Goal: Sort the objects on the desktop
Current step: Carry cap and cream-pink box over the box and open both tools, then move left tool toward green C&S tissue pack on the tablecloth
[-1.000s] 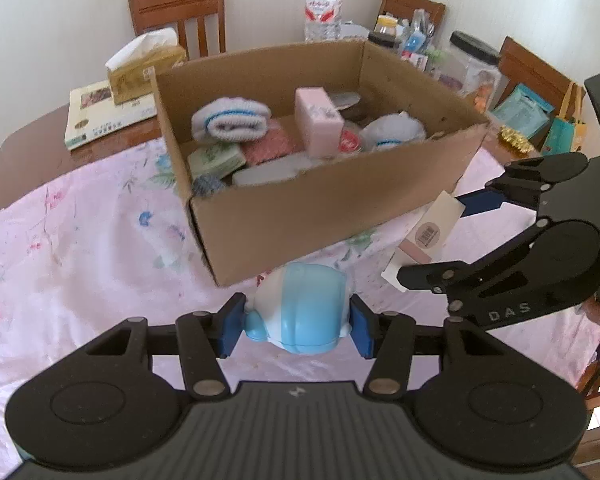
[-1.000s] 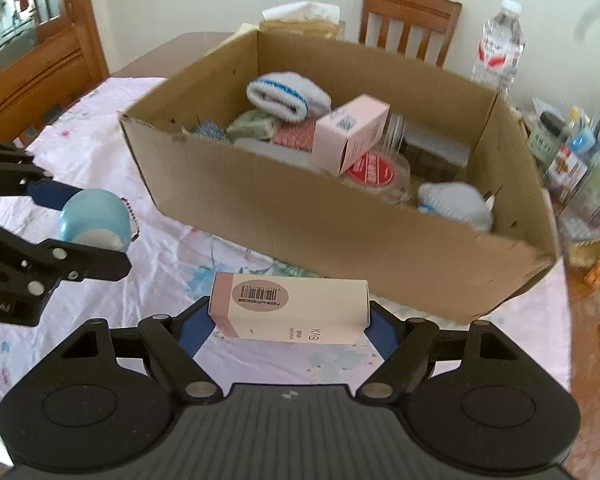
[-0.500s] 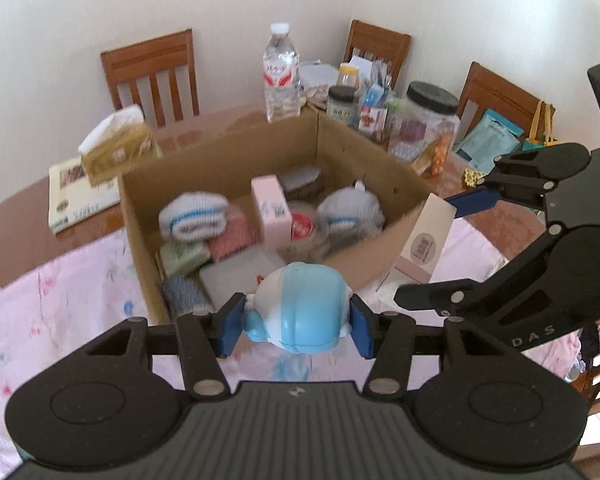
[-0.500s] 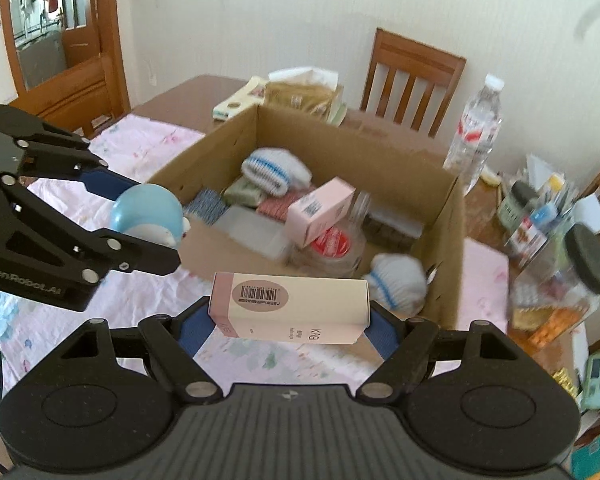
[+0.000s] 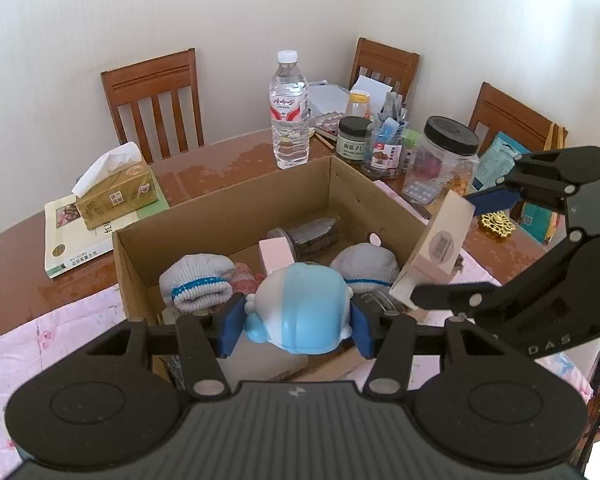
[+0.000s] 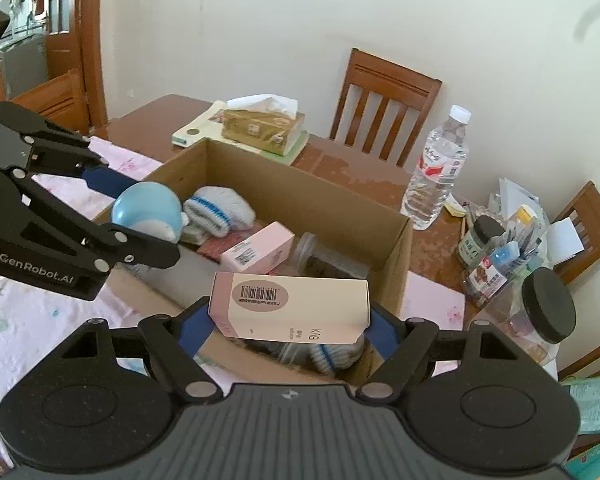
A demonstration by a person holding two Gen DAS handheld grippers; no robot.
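Your left gripper (image 5: 298,318) is clamped on the blue-and-white round toy (image 5: 300,314), held above the near part of the open cardboard box (image 5: 228,216). Your right gripper (image 6: 288,330) grips the long pink-and-cream carton (image 6: 290,306) by its two ends, above the box's near right corner.

Risks, as judged from this position:
- The two grippers sit close together; letting go of both at once could knock one tool against the other.
- The toy is rounded and held only at its sides, so a tilt may let it slip early or roll when it lands.
- The box already holds rolled white socks (image 5: 196,286), a small pink box (image 6: 258,248) and a clear lidded container (image 6: 320,254); the carton could land on its end or tip over the near wall (image 6: 384,280) onto the floral cloth (image 6: 32,320).

Legible writing: "GenRobot.AI" on the left tool, "DAS" on the right tool, "KAG" (uncertain) and a barcode sticker (image 6: 260,292) on the carton. The water bottle (image 5: 289,112) carries a red-and-white label, unreadable.
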